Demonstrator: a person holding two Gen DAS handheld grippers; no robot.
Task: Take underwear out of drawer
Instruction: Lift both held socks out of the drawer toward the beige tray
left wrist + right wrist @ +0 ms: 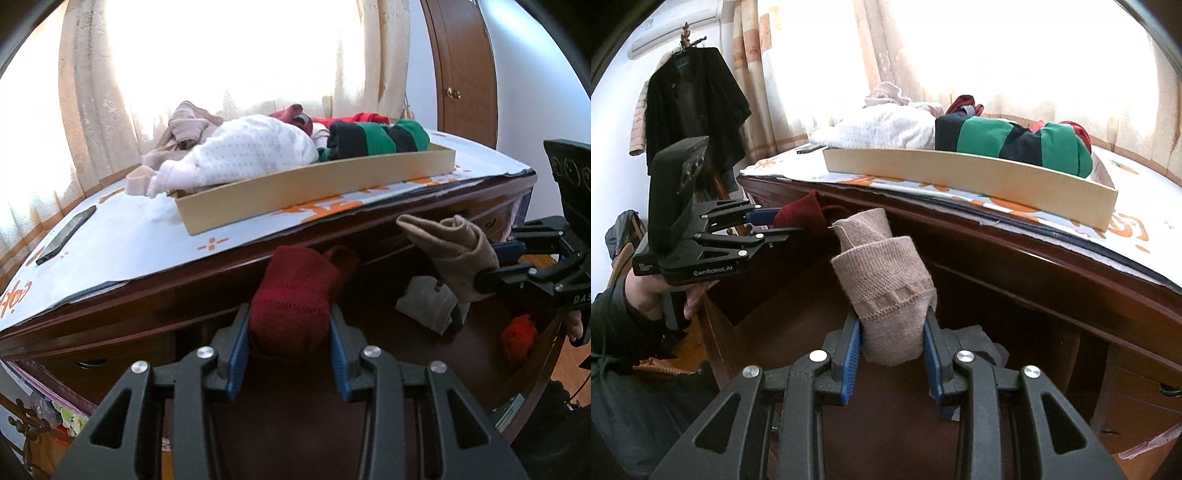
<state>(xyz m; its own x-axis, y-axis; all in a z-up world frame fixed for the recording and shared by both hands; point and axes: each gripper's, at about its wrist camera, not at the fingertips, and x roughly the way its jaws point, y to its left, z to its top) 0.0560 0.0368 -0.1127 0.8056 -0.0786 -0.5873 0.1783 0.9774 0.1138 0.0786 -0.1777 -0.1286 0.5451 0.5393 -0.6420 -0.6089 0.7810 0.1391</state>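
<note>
My left gripper is shut on a rolled dark red garment, held over the open drawer of a dark wooden dresser. My right gripper is shut on a rolled beige knit garment, also raised above the drawer. Each gripper shows in the other's view: the right gripper with the beige garment at the right, the left gripper with the red garment at the left. A grey-white piece and an orange-red piece lie inside the drawer.
On the dresser top sits a shallow cardboard tray piled with clothes: a white dotted garment, a green and black striped one. A phone lies on the patterned cover. A dark coat hangs at the left. Curtains stand behind.
</note>
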